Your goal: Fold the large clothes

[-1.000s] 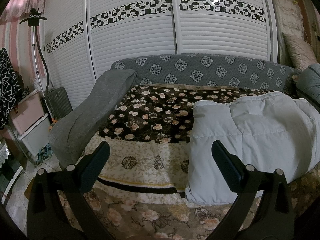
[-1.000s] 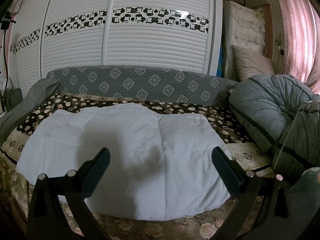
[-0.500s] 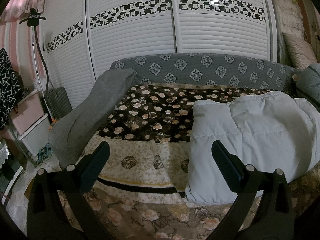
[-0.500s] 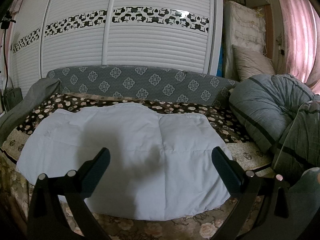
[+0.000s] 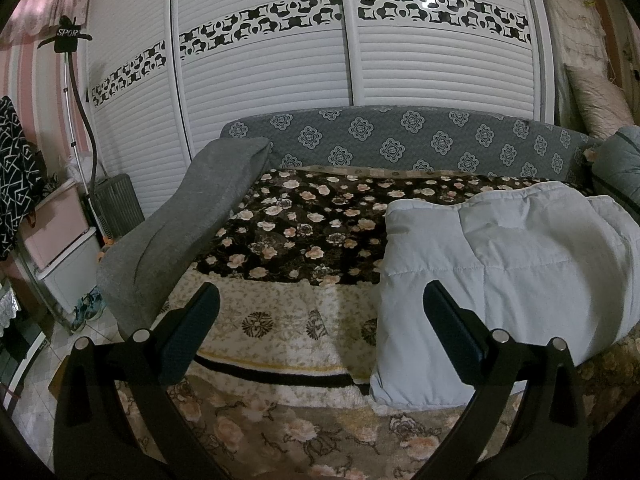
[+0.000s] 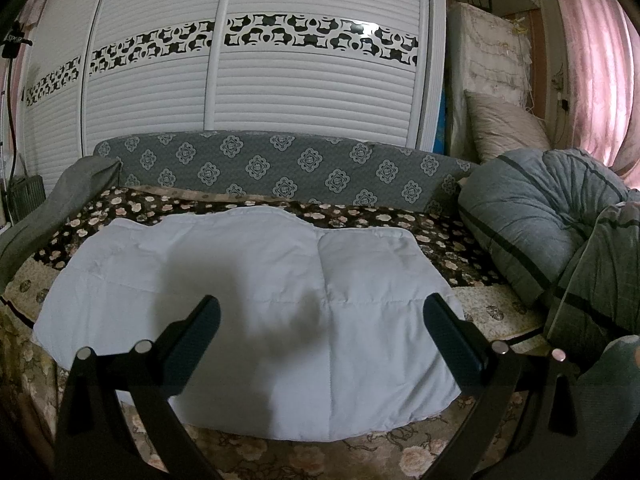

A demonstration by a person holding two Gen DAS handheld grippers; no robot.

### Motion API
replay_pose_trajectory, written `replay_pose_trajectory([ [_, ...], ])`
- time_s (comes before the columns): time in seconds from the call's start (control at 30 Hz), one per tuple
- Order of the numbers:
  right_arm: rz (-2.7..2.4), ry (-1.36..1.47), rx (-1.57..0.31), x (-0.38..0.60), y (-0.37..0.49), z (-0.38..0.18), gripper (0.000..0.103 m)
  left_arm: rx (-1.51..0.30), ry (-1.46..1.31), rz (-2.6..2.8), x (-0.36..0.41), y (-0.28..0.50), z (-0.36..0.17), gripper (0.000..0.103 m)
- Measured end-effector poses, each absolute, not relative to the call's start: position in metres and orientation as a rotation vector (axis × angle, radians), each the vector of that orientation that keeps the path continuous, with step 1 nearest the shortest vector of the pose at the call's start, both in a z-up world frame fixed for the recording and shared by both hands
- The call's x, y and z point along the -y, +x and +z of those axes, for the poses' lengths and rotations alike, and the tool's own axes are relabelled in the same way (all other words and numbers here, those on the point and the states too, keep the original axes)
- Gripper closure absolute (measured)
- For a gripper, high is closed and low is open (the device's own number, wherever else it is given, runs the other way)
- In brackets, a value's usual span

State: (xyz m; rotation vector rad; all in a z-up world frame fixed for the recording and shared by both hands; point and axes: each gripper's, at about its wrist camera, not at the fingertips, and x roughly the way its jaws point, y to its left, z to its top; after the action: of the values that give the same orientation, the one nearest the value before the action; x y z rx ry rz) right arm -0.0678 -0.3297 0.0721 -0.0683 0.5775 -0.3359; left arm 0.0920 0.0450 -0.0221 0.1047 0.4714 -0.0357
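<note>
A pale blue-white quilted garment (image 6: pixel 256 300) lies folded flat on the floral bed cover, its near edge hanging slightly over the bed's front. In the left wrist view the same quilted garment (image 5: pixel 500 276) fills the right half. My left gripper (image 5: pixel 320 300) hangs open above the beige border of the cover, just left of the garment's corner, holding nothing. My right gripper (image 6: pixel 320 312) hovers open over the middle of the garment, nothing between its fingers. A dark shadow falls on the fabric under it.
A grey patterned headboard (image 6: pixel 280 168) runs behind the bed, with white slatted wardrobe doors (image 6: pixel 280 92) beyond. A grey cushion (image 5: pixel 180 224) borders the left side. A bundled grey striped duvet (image 6: pixel 552 236) sits at the right. Storage boxes (image 5: pixel 60 240) stand on the floor at left.
</note>
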Motion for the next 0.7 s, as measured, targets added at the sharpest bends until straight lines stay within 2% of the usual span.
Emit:
replay_pose_trajectory([
  [0.7, -0.335, -0.070, -0.578, 0.3297, -0.0677, 0.0720, 0.002, -0.471, 0.105, -0.036, -0.0449, 0.0920, -0.0218, 0.003],
])
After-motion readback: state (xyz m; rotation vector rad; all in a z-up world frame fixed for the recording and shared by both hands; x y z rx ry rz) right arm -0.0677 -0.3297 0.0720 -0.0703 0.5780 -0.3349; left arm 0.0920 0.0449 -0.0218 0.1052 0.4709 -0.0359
